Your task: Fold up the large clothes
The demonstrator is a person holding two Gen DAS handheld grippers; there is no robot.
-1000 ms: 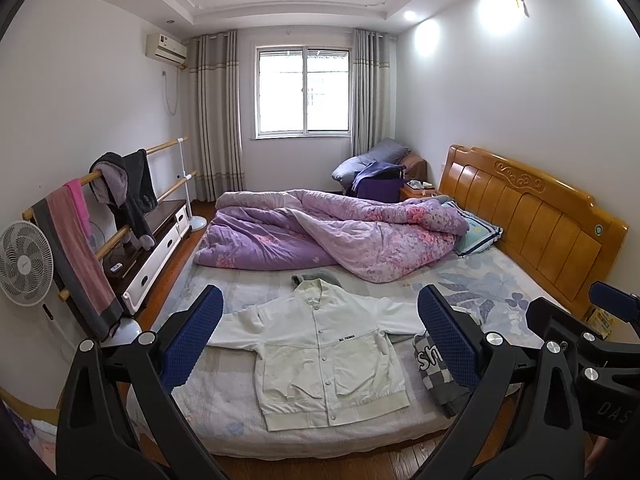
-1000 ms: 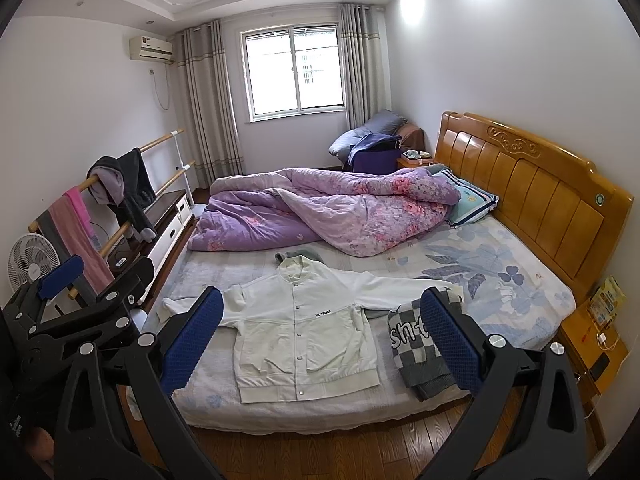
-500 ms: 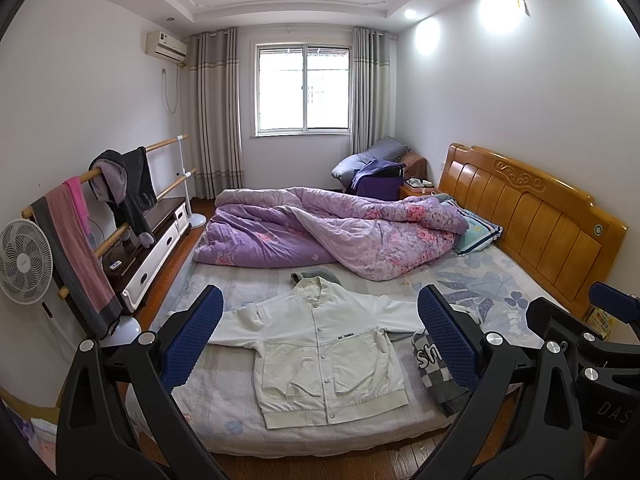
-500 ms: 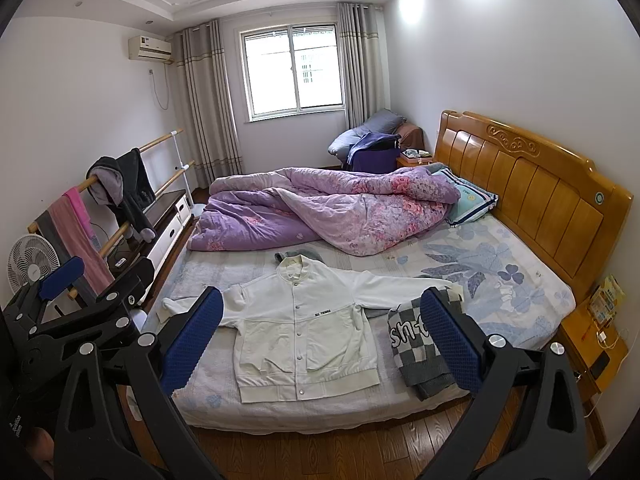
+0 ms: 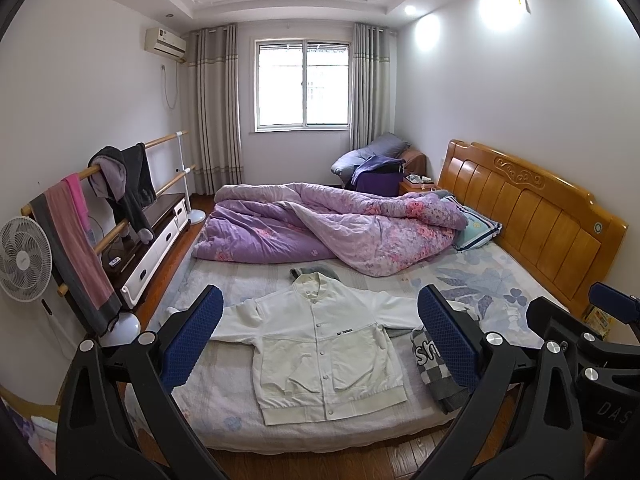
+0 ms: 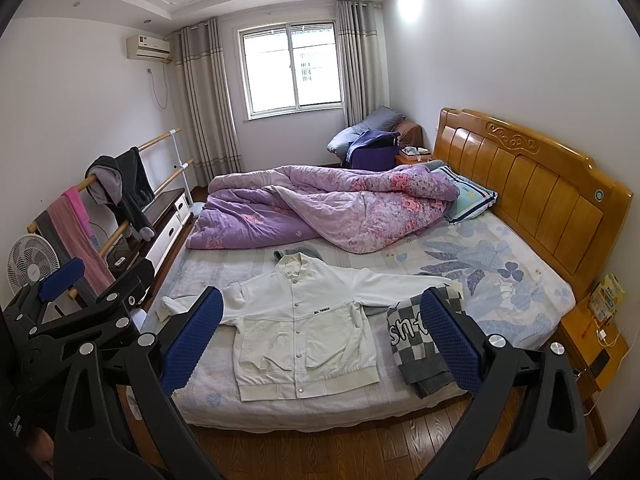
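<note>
While you're standing at the foot side of the bed, here's how it all looks:

Left gripper (image 5: 318, 336): you've got it held up in the air, fingers spread wide, blue pads (image 5: 192, 336) facing each other with nothing between them. It also shows at the left edge of the right wrist view.

Right gripper (image 6: 320, 336): same deal, fingers wide apart, gripping nothing, hanging over the floor short of the mattress edge. You can spot it poking in at the right edge of the left wrist view too.

Jacket (image 5: 320, 348): white, buttoned up, lying flat and face up on the near part of the bed (image 5: 224, 392), collar pointing toward the window (image 5: 303, 84), both sleeves stretched out sideways. Neither gripper is touching it.

Sweater (image 6: 416, 344): grey and white checked thing with letters on it, folded, sitting just beside the jacket near the bed's edge. The jacket's sleeve on that side runs up to it; can't tell if it goes over or under.

Grey cloth (image 5: 320, 270): small bit peeking out from behind the jacket's collar.

Quilt (image 5: 320, 228): purple floral, bunched up across the far half of the bed, well apart from the jacket.

Pillow (image 5: 478, 230): tucked against the wooden headboard (image 5: 532, 208), partly under the quilt.

Rack (image 5: 120, 184): wooden rails along the wall with a dark hoodie and a pink towel draped over.

Fan (image 5: 24, 258): white, standing beside the rack.
</note>
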